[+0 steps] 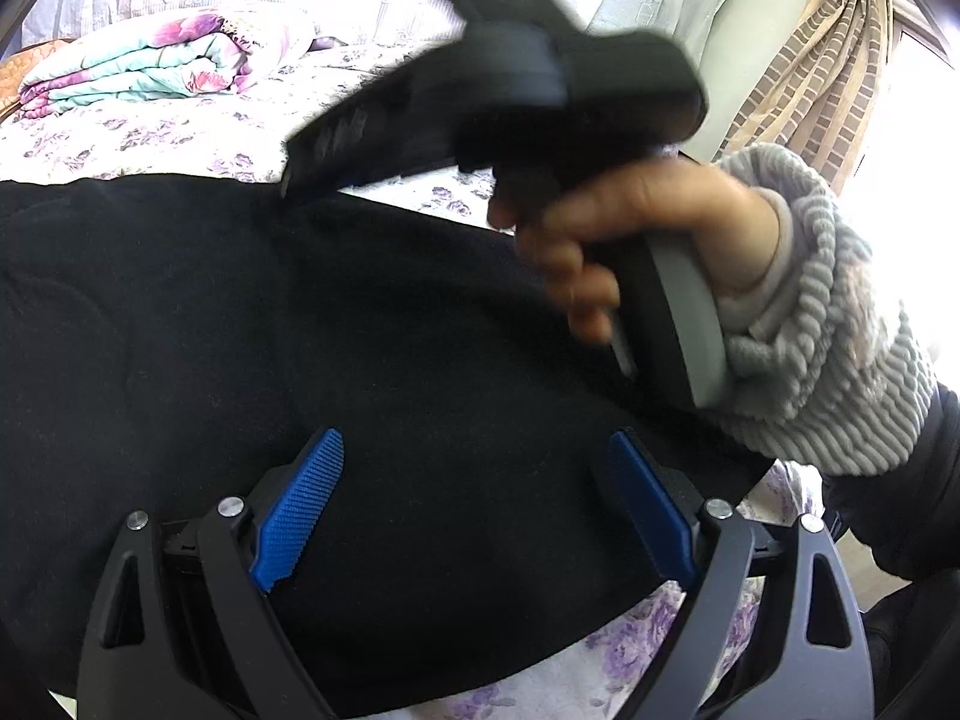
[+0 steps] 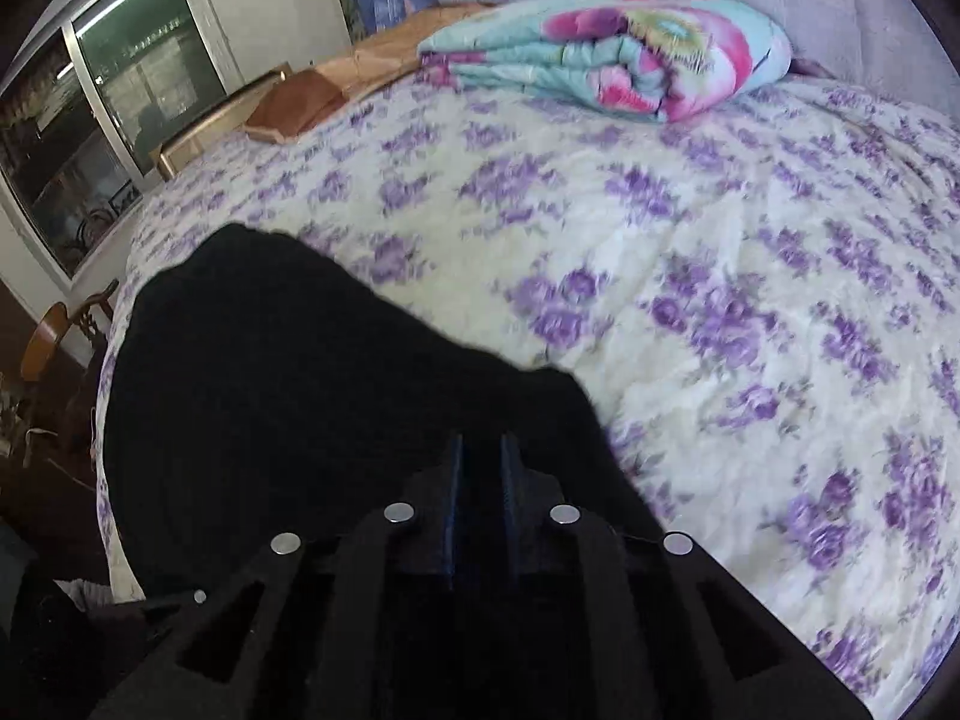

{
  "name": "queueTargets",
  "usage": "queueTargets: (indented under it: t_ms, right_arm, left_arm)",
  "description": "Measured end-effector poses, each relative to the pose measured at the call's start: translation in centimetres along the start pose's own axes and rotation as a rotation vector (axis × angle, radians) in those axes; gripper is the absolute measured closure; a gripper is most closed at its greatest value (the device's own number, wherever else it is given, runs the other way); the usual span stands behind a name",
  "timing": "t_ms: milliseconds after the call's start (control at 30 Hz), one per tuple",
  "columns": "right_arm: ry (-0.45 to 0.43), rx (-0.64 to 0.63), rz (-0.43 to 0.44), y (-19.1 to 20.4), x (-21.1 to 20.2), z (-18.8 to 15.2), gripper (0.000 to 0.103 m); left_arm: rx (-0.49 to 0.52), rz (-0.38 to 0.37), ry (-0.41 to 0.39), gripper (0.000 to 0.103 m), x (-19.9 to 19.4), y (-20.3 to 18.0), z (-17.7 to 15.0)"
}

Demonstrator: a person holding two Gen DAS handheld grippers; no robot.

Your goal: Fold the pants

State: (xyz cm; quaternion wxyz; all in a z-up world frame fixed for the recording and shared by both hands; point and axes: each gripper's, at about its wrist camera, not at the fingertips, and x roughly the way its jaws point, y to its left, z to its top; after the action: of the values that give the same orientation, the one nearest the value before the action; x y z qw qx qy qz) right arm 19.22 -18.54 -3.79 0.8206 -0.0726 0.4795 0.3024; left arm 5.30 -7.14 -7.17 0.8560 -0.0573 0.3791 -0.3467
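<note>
So the left gripper (image 1: pixel 477 498) had its jaws spread wide with nothing between them, the ribbed blue pads (image 1: pixel 300 510) hovering just over the black fabric pants (image 1: pixel 270 330). The right gripper (image 2: pixel 480 504) was the opposite: jaws pulled in close with only a narrow gap, and black cloth sat right there in that gap, so it looked clamped on an edge of the pants, though everything was so dark I couldn't make out the pinch itself.

From the left wrist view you could see that right gripper (image 1: pixel 492 90) from the outside too, blurry, its tip down at the far edge of the pants, with the person's right hand (image 1: pixel 630 240) wrapped around the handle and a fuzzy grey ribbed sleeve (image 1: pixel 828 330) bunched at the wrist.

The pants were lying spread out on the bed, on a cream bedspread with purple flowers (image 2: pixel 690 270), near the bed's close edge. Well apart from them, at the far side of the bed, sat a folded quilt in turquoise and pink (image 2: pixel 612 54). A striped tan curtain (image 1: pixel 822 60) hung by the bright window, and a glass sliding door (image 2: pixel 114 120) showed off past the other side of the bed.
</note>
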Motion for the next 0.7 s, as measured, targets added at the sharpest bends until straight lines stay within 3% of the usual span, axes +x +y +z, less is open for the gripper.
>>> queueTargets:
  t_ms: [33, 67, 133, 167, 233, 267, 333, 533, 600, 700]
  right_arm:
    - [0.005, 0.019, -0.020, -0.7, 0.5, -0.3, 0.089]
    - [-0.010, 0.053, -0.014, -1.3, 0.2, -0.6, 0.100]
    - [-0.086, 0.180, -0.062, -3.5, -2.3, -1.6, 0.096]
    - [-0.151, 0.213, -0.091, -4.0, -4.3, -2.3, 0.088]
    - [-0.286, 0.286, -0.060, -4.9, -9.9, -5.7, 0.061]
    - [-0.327, 0.330, -0.047, -5.4, -11.9, -7.5, 0.041]
    - [-0.431, 0.437, -0.067, -6.5, -16.8, -13.0, 0.037]
    - [-0.589, 0.845, -0.207, -9.8, -26.7, -32.6, 0.037]
    - [-0.647, 1.014, -0.191, -10.6, -28.7, -38.5, 0.035]
    - [-0.720, 1.155, -0.142, -11.6, -29.6, -43.4, 0.031]
  left_arm:
    - [0.001, 0.002, 0.000, 0.015, 0.0, 0.0, 0.0]
    - [0.003, 0.004, 0.001, 0.015, 0.0, -0.1, 0.0]
    - [0.006, 0.010, -0.003, 0.015, -0.1, -0.2, -0.1]
    - [0.008, 0.013, -0.005, 0.015, -0.1, -0.2, -0.1]
    - [0.008, 0.014, -0.007, 0.015, -0.1, -0.2, -0.2]
    - [0.007, 0.013, -0.009, 0.015, -0.1, -0.2, -0.2]
    - [0.005, 0.008, -0.012, 0.015, -0.2, -0.2, -0.3]
    - [-0.002, 0.009, -0.031, 0.015, -0.6, -0.2, -0.6]
    - [-0.003, 0.016, -0.032, 0.015, -0.6, -0.2, -0.7]
    - [0.002, 0.030, -0.028, 0.015, -0.6, -0.5, -0.8]
